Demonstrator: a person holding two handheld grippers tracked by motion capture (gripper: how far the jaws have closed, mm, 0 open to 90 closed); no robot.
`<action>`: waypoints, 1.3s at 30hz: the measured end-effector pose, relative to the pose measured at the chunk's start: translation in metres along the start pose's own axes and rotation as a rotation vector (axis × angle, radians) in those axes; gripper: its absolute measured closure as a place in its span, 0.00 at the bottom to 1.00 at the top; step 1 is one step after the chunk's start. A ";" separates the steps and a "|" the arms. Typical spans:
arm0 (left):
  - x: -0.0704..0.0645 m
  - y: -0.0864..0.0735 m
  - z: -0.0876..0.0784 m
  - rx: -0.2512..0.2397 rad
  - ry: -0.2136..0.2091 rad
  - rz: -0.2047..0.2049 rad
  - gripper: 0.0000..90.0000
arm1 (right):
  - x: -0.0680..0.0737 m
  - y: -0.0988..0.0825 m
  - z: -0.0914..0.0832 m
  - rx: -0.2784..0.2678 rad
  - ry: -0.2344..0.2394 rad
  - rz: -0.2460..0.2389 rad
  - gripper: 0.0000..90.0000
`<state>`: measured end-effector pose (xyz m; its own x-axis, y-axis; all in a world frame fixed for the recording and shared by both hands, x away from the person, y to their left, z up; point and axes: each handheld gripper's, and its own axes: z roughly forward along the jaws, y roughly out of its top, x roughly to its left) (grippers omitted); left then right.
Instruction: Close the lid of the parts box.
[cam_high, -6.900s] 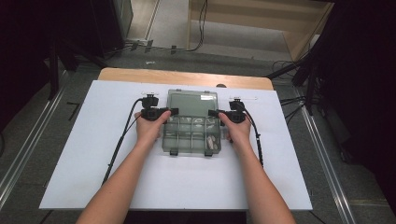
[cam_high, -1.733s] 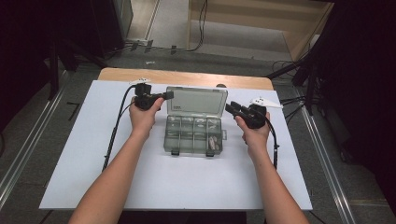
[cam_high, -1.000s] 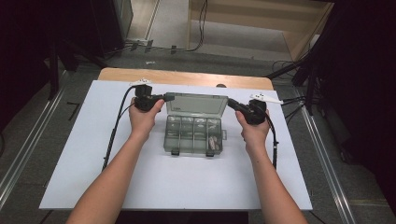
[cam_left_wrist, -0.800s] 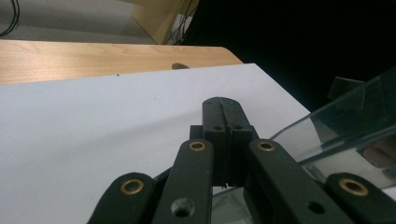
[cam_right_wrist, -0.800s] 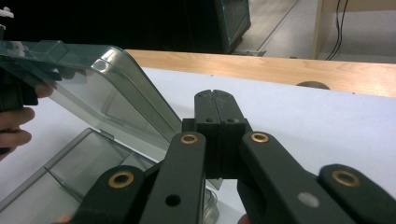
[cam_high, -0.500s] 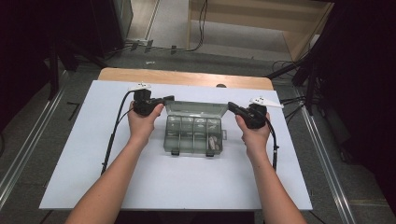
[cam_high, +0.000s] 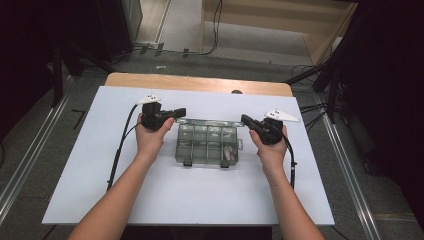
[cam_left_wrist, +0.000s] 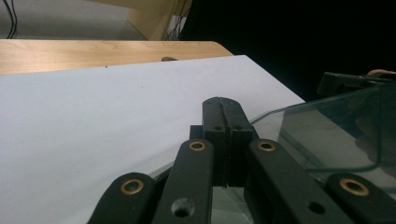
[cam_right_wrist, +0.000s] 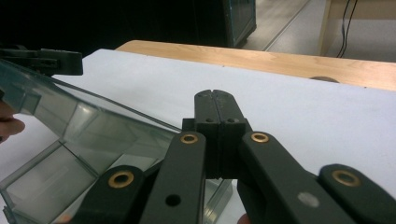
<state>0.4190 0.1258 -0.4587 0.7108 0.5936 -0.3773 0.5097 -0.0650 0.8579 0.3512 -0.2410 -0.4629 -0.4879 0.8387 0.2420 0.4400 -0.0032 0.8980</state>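
The clear plastic compartment box (cam_high: 207, 145) stood mid-desk (cam_high: 100, 200), its lid half raised between the clenched, empty left hand-held gripper (cam_high: 181, 111) and right hand-held gripper (cam_high: 244, 119); it appeared light, rigid and slick, best handled at the lid's side edges.

A white sheet (cam_high: 200, 200) covers most of a light wooden table (cam_high: 200, 82), whose bare wood shows as a strip along the far edge. Beyond it the floor (cam_high: 180, 30) is grey, with black cables (cam_high: 216, 20) trailing across it toward a pale wooden cabinet (cam_high: 300, 30) at the back right. A dark cabinet with a glass front (cam_high: 127, 17) stands at the back left. Metal rails (cam_high: 30, 150) run along the floor on both sides of the table. The room's edges lie in deep shadow, while the tabletop is evenly lit from above.
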 end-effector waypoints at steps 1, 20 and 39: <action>-0.001 -0.001 0.000 -0.001 -0.002 0.005 0.98 | 0.000 -0.001 -0.001 -0.003 -0.002 -0.009 0.98; -0.024 -0.022 -0.017 0.010 -0.045 0.072 0.98 | 0.017 -0.018 -0.019 -0.007 0.011 -0.088 0.98; -0.045 -0.053 -0.039 0.019 -0.039 0.125 0.98 | 0.034 -0.040 -0.040 0.012 0.018 -0.111 0.98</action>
<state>0.3414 0.1341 -0.4739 0.7873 0.5484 -0.2819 0.4250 -0.1514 0.8925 0.2862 -0.2340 -0.4760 -0.5475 0.8236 0.1480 0.3915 0.0957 0.9152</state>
